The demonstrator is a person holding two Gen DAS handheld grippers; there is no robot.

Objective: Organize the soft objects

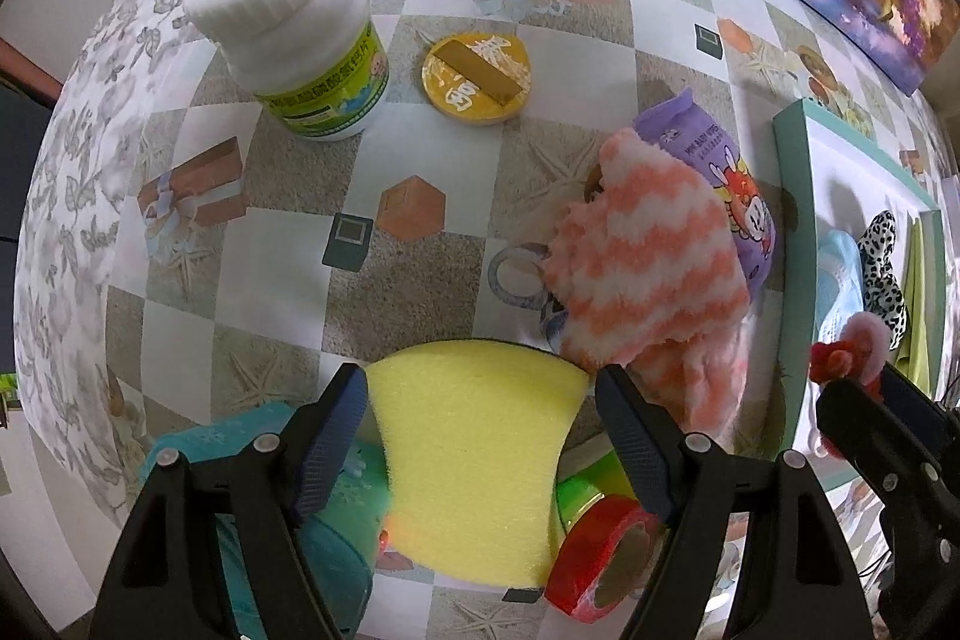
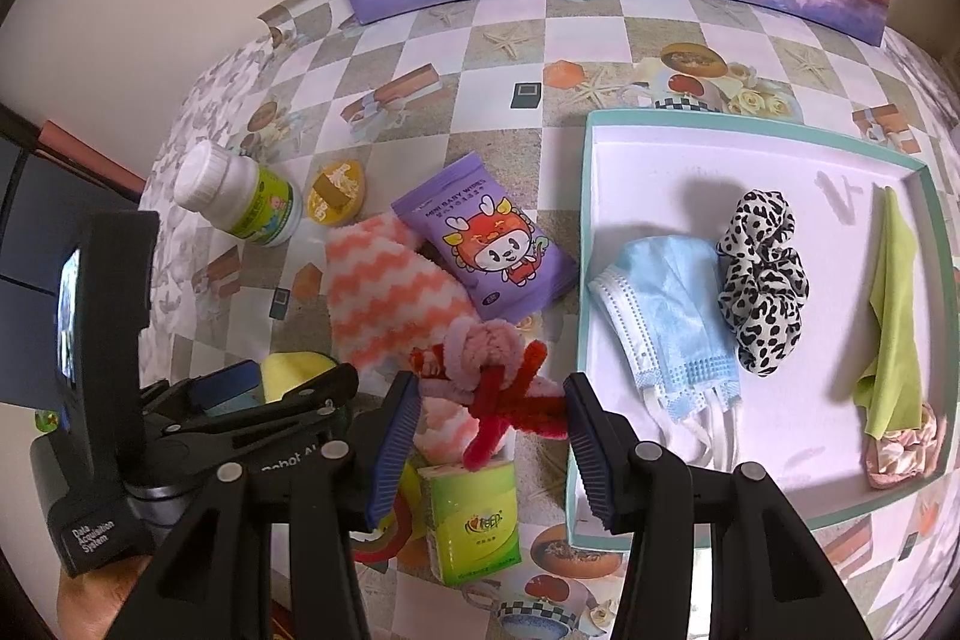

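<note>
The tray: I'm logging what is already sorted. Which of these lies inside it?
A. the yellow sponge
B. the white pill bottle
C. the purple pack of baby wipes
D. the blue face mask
D: the blue face mask lies on the floor of the tray, beside the spotted scrunchie.

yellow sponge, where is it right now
In the left wrist view the yellow sponge sits low in the middle, between the left tongs, with the striped sock behind it to the right and red tape beside it.
</note>
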